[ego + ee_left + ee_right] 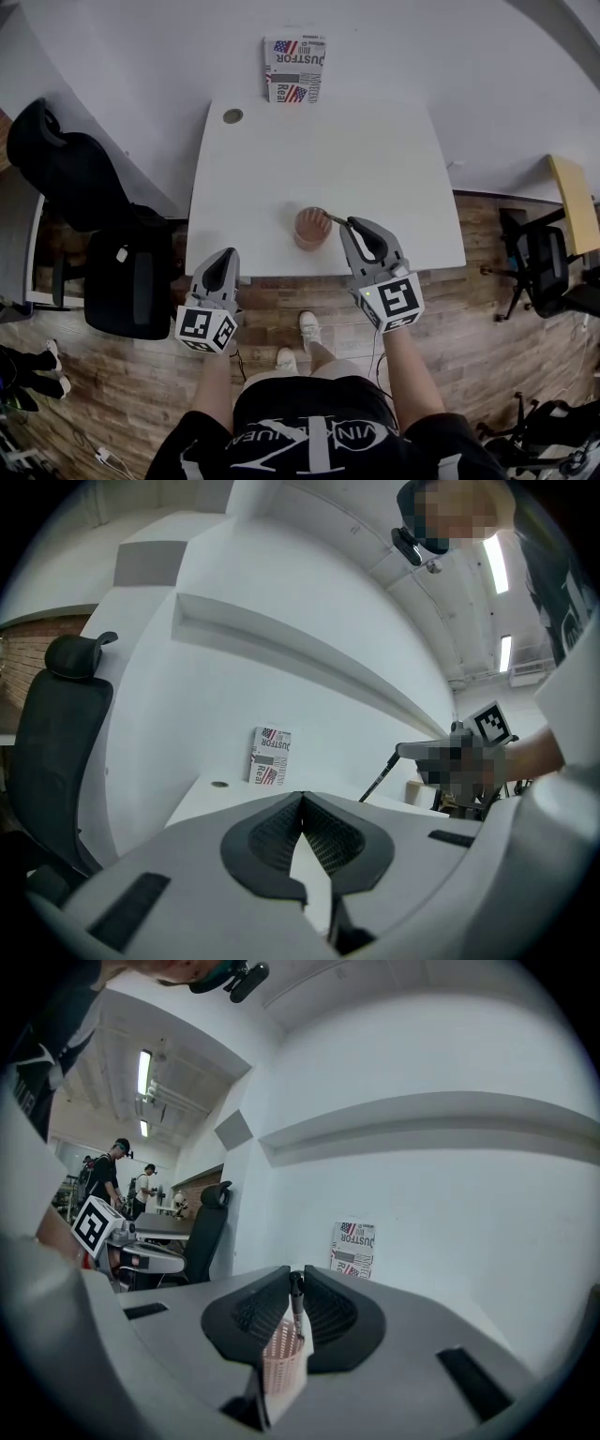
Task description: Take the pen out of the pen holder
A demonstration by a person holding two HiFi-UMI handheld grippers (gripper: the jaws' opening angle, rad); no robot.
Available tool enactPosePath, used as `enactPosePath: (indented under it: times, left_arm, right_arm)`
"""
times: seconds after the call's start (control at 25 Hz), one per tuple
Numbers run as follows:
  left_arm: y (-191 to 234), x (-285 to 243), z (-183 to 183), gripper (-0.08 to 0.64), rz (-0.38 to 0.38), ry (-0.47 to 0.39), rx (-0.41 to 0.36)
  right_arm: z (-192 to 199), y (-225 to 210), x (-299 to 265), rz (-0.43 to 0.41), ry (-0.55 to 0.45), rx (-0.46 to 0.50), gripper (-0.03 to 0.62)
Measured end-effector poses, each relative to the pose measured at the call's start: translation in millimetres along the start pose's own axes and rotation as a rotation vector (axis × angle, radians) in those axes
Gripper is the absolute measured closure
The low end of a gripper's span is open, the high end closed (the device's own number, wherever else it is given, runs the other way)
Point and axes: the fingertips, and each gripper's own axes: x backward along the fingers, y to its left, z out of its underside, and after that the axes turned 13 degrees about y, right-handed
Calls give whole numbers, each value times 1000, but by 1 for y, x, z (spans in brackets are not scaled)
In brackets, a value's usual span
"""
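1. At the far left a black office chair [122, 272] stands beside the white worktop [375, 159], apart from the work.
2. The left gripper [226, 255] hangs at the worktop's near edge, left of the pen holder [311, 228] and not touching it. Its own view shows the 2 jaws pressed together at the tips with nothing between them. I judge it is parked there to keep out of the way, since the holder stands upright unaided. The left forearm runs straight forward from the body and the gripper points about level.
3. The pen holder, a pink mesh cup, stands upright near the worktop's near edge, between the 2 grippers and nearer the right gripper [349, 225].
4. The pen [336, 220], dark and slim, slants from the right gripper down toward the holder's mouth. Its lower end sits at or just inside the rim; I cannot tell whether it is clear.
5. The right gripper's jaws are nearly closed, pinching the pen's upper end between the pads. Gripping it that high probably lets it be drawn out along its length without nudging the cup. The right forearm reaches forward and inward, and the gripper dips slightly toward the holder.
6. A printed box [294, 68] leans at the wall behind the worktop, uninvolved.
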Motion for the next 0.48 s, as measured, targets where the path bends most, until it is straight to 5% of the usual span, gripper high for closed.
enactPosePath:
  times: [0.48]
  left_arm:
    - [-2, 3, -12, 546, 3, -20, -15]
  right_arm:
    - [-1, -16, 18, 54, -9, -24, 537]
